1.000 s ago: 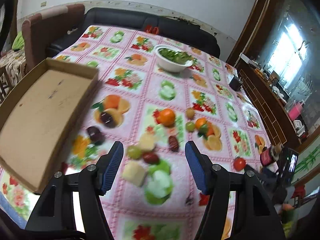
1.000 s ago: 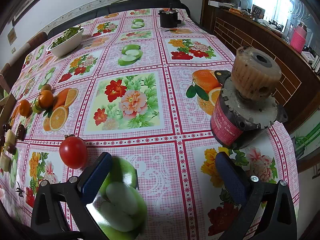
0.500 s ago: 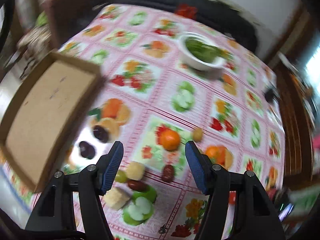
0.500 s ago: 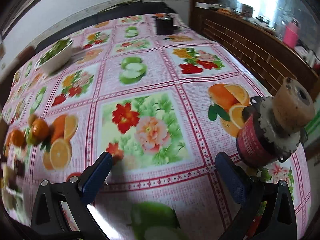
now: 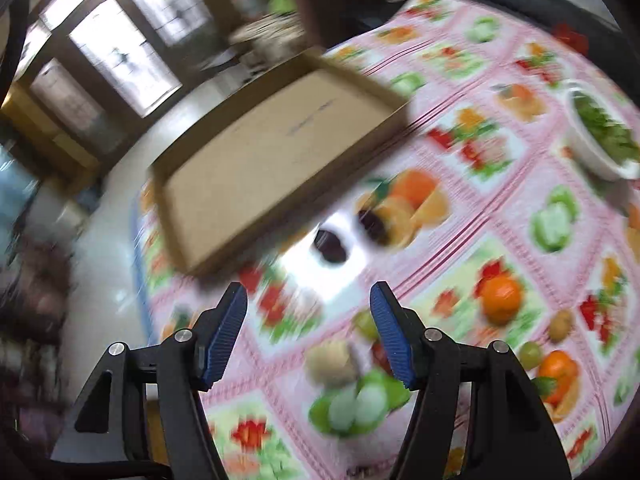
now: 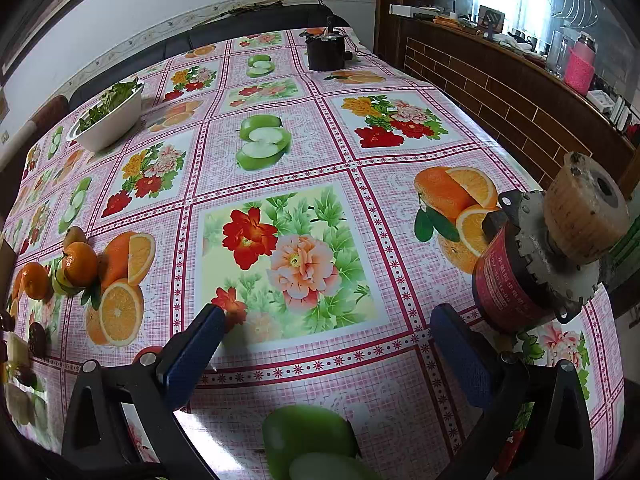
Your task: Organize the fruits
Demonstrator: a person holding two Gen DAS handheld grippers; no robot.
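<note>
1. left claw (image 5: 308,304): at the lower centre of the left wrist view, blue pads spread wide apart, nothing between them; it hangs above the counter (image 5: 500,216), which is covered by a pink cloth printed with fruit and flowers.
2. cardboard tray (image 5: 276,160): upper centre-left of the left wrist view, shallow and brown, nothing seen inside it; it sits at the counter's edge. the view is blurred.
3. two dark fruits (image 5: 332,244): just beside the tray's near edge, centre of the frame, lying on the cloth, close to each other.
4. orange (image 5: 500,294): right of centre in the left wrist view, on the cloth. a second orange (image 5: 558,366) lies at lower right, with a small green fruit (image 5: 530,354) just beside it and a small brown fruit (image 5: 560,324) near it.
5. pale fruit (image 5: 332,360): between the left claw's fingers and below their tips in the frame, on the cloth; kind not determinable through blur.
6. white bowl (image 5: 600,136): upper right of the left wrist view, holding green leaves.
7. right claw (image 6: 328,332): lower centre of the right wrist view, pads wide apart and holding nothing, above the cloth.
8. two oranges (image 6: 80,264): left edge of the right wrist view, resting on the cloth close together.
9. red motor (image 6: 548,256): right side of the right wrist view, standing tilted at the counter's edge, just beside the right finger.
10. black pot (image 6: 326,52): top centre of the right wrist view, at the far end of the counter.
</note>
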